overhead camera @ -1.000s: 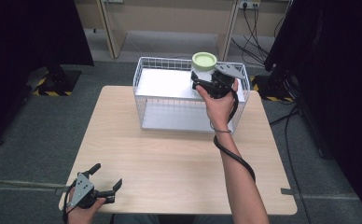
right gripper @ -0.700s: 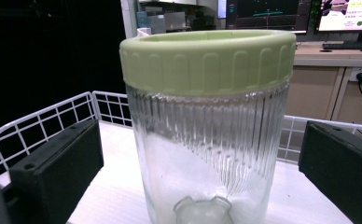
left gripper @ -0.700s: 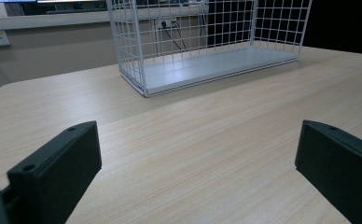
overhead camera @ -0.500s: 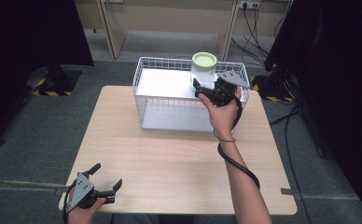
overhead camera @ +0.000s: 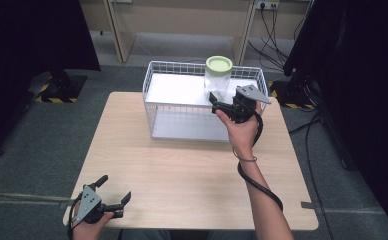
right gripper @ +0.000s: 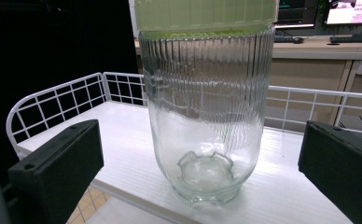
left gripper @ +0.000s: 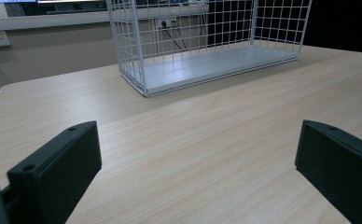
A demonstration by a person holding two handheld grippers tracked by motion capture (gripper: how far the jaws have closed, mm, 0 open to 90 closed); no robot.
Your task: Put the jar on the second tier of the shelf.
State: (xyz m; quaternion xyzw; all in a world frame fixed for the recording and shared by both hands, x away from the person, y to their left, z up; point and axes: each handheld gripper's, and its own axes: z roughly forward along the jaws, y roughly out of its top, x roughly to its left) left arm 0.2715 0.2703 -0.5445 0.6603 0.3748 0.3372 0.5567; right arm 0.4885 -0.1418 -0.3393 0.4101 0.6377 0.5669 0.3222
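Note:
A ribbed clear glass jar (overhead camera: 218,75) with a pale green lid stands upright on the white board inside the white wire basket (overhead camera: 152,100), near its right end. My right gripper (overhead camera: 219,102) is just in front of the jar, open. In the right gripper view the jar (right gripper: 207,116) stands between the wide-spread jaws of that gripper (right gripper: 198,135) without touching them. My left gripper (overhead camera: 116,188) rests open and empty at the table's front left corner. In the left gripper view it (left gripper: 198,140) faces the basket (left gripper: 132,46) across bare wood.
The basket sits at the far middle of the light wooden table (overhead camera: 192,170). A black cable (overhead camera: 257,185) trails along the right forearm. Grey floor, desk legs and dark curtains surround the table.
The right gripper came down with the jar, set it on the basket's board, opened and drew back slightly toward the person. The left gripper has stayed put.

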